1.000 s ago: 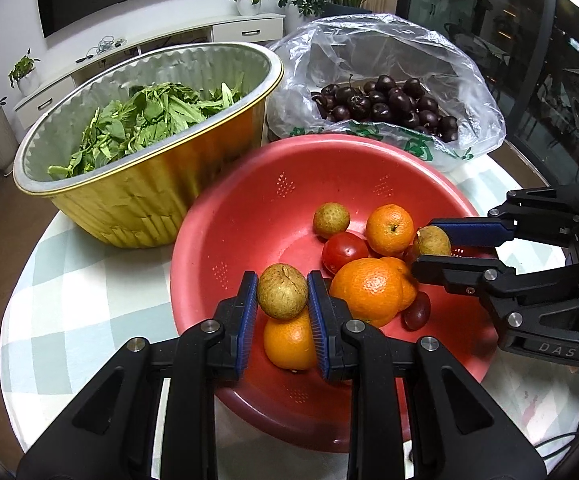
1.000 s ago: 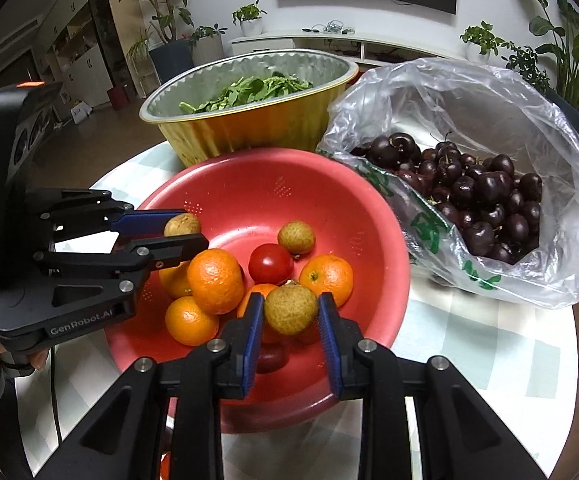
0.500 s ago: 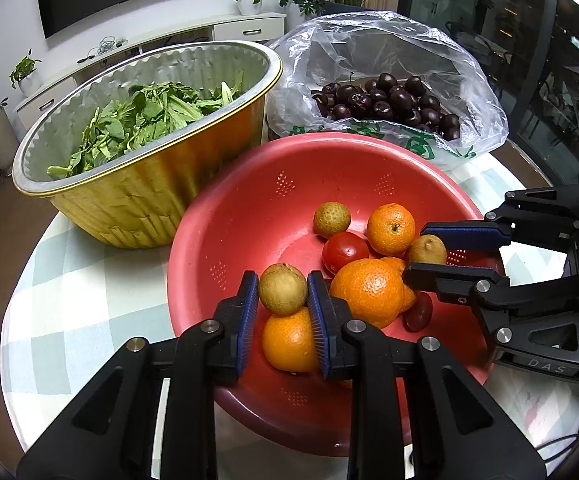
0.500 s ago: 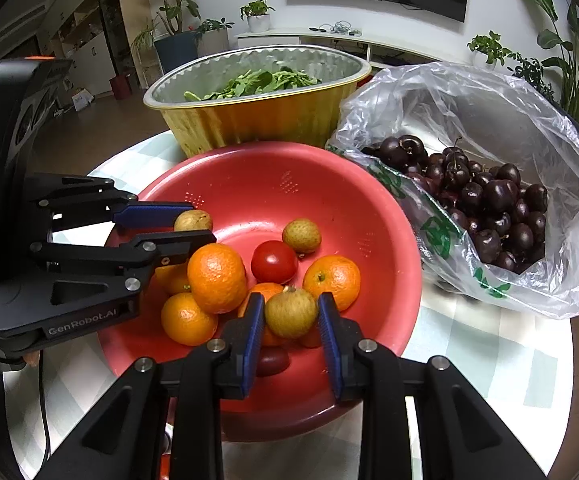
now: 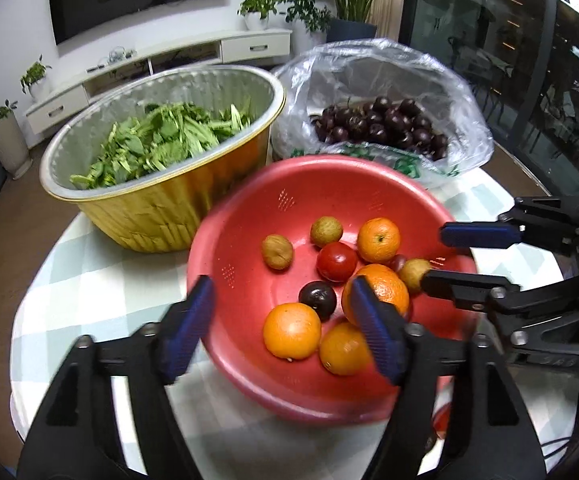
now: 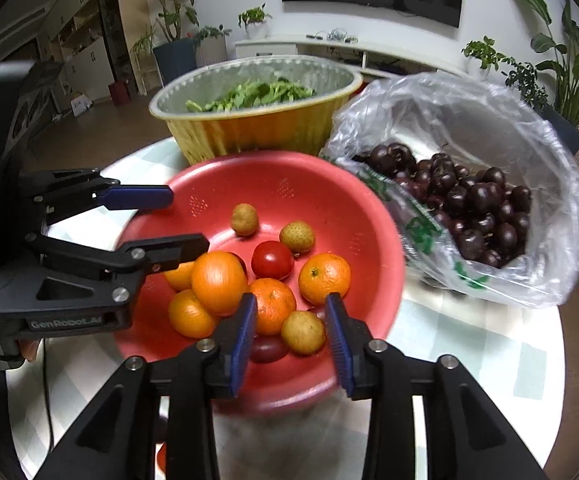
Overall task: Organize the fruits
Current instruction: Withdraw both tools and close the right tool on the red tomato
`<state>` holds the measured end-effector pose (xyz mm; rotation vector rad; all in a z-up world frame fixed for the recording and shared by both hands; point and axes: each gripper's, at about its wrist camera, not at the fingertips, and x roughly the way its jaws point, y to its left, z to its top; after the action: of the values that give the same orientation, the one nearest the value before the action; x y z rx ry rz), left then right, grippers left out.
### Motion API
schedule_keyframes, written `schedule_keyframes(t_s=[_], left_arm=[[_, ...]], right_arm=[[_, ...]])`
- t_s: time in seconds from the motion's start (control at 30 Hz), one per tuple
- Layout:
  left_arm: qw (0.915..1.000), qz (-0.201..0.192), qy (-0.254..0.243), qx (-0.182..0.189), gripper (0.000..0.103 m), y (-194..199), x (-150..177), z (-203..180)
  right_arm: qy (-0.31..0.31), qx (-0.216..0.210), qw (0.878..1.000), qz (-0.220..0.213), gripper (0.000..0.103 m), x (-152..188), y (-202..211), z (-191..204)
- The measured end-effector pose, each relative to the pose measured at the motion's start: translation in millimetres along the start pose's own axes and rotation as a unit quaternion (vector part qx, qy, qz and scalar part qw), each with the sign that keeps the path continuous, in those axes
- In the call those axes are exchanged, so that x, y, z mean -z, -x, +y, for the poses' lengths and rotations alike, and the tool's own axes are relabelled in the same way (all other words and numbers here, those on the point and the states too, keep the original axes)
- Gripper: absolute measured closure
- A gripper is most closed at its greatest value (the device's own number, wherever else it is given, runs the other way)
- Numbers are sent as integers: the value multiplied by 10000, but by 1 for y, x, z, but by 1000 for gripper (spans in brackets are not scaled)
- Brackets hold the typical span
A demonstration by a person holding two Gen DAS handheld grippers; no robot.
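Observation:
A red colander bowl [image 5: 249, 216] [image 6: 329, 200] holds several oranges, a tomato [image 5: 336, 261] [image 6: 272, 259], a dark plum [image 5: 317, 299] and three brown longans. My left gripper [image 5: 279, 312] [image 6: 189, 222] hovers over the bowl's near-left rim. Its jaws are opening wide and nothing is between them. One longan [image 5: 276, 251] [image 6: 244, 219] lies loose on the bowl floor. My right gripper [image 6: 291, 320] [image 5: 433, 258] is over the bowl's other side, its jaws opening. A longan [image 6: 302, 332] [image 5: 414, 274] rests in the bowl between them, unpressed.
A gold foil basin [image 5: 161, 208] [image 6: 257, 128] of green leaves stands behind the bowl. Beside it lies an open plastic bag [image 5: 469, 132] [image 6: 549, 208] of dark cherries. All sit on a round table with a pale checked cloth [image 5: 101, 280].
Both grippers let go of their longans. The left jaws spread wide and drew up and back, and its longan rolled deeper into the bowl. The right jaws parted a little around theirs.

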<state>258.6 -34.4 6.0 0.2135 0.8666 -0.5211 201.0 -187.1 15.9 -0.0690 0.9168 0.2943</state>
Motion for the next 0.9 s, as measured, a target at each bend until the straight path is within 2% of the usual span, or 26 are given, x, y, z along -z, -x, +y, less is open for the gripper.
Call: schedule_keyframes(t_s=[0.13,0.23,0.3,0.5,0.7,0.9], left_arm=[[9999,-83,32,53,28,22,11,-4],[9998,-160,43,117,21,41,29,-10],[9997,-160,33,153,19,51,43,-14],[9997,113,-55,204,19,67,93,-31],[9994,197,146,250,19,89,134,-42],[9985,248,479,134,18,103,164,-45]], right_arm=[[-141,-143,9995,-230,47,13,28,-3],[-184,-451,9984,-271,39,35,46,0],[-115,-720,9971,-196,39,54,53,4],[204,-943,9953,86,39,90,50,26],[399,-973,9944,110,39,92,42,41],[692,-856,9933,352,39,92,24,52]])
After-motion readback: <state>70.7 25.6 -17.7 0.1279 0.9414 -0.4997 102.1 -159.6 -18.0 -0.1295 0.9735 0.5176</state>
